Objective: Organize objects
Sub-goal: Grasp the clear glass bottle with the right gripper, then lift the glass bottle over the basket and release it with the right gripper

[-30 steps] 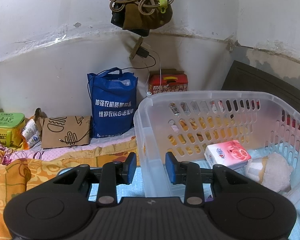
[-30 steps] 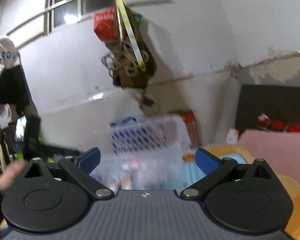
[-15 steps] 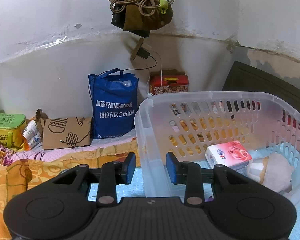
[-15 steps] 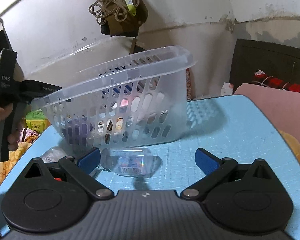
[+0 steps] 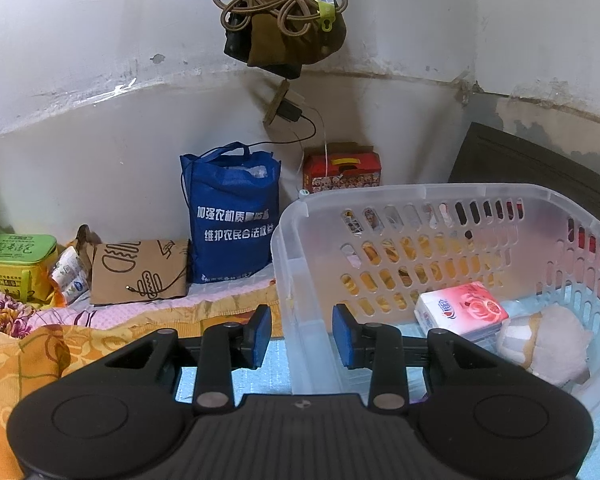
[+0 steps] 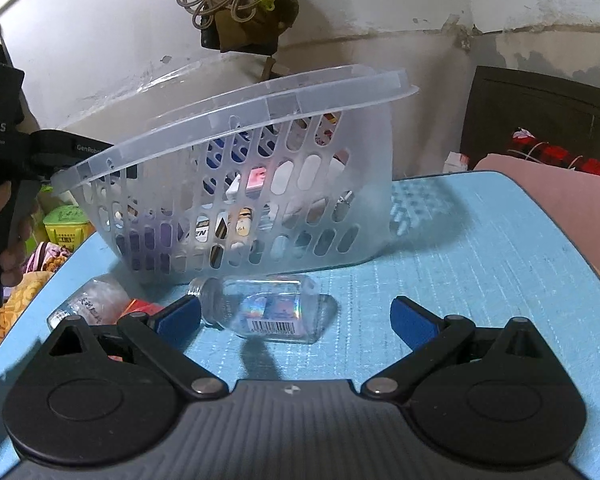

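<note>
In the left wrist view, the left gripper (image 5: 302, 334) has its jaws narrowed on the near wall of a translucent plastic basket (image 5: 432, 196), one blue pad outside the wall and one inside, holding it by that slotted wall. The basket fills the lower right of the frame; inside lie a red and white tissue pack (image 5: 462, 310) and a soft cream plush toy (image 5: 548, 338) just beside it. Left of the basket, against the pale wall, stand a blue fabric bag (image 5: 232, 216), a flat brown paper bag (image 5: 140, 276) and a green tub (image 5: 18, 260), with a red carton (image 5: 342, 172) behind. In the right wrist view, the right gripper (image 6: 296, 316) has its jaws spread wide and empty above a light blue woven mat (image 6: 480, 272). Between the pads, lower centre, a clear glass jar (image 6: 268, 308) lies on its side, mouth to the left, with a barcode label. Behind it the basket (image 6: 236, 184) sits tilted, its left rim raised by the left gripper (image 6: 44, 148), and small packets show through its oval slots. A second clear bottle (image 6: 88, 304) lies at lower left.
</note>
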`<action>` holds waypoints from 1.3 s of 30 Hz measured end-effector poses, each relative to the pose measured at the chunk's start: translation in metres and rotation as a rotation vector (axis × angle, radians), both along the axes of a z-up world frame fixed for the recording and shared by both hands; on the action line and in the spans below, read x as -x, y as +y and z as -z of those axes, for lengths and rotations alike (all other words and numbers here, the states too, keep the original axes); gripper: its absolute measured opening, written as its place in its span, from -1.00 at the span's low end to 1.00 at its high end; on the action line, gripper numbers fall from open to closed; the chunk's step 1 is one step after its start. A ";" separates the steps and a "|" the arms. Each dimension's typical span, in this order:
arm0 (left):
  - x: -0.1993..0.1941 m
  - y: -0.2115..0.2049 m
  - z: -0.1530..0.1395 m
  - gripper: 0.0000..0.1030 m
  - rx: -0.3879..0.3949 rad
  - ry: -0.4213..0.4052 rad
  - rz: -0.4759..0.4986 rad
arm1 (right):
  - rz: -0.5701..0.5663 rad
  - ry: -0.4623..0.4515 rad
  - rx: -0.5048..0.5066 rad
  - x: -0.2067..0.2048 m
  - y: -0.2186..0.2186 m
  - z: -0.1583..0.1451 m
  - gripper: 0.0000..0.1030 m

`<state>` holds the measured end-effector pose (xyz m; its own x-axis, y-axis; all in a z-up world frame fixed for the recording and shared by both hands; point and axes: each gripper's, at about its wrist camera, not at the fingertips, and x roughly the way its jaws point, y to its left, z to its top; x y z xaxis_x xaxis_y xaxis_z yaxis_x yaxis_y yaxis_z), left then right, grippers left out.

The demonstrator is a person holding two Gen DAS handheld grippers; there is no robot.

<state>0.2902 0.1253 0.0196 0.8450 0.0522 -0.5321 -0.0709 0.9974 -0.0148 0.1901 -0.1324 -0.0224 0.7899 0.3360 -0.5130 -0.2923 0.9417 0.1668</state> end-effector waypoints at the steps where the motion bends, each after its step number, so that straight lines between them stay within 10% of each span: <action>1: 0.000 0.000 0.000 -0.24 0.000 0.000 0.000 | 0.003 -0.001 -0.001 0.000 0.000 0.000 1.00; 17: 0.001 -0.001 0.001 -0.24 0.008 -0.001 0.001 | -0.032 0.030 0.026 -0.019 0.041 -0.005 1.00; 27: 0.000 0.000 0.001 -0.24 0.012 -0.001 0.009 | -0.015 0.050 0.104 -0.024 0.056 0.000 0.66; 39: -0.001 0.000 0.000 -0.24 0.004 -0.003 0.007 | -0.071 -0.165 0.069 0.036 0.017 -0.029 0.65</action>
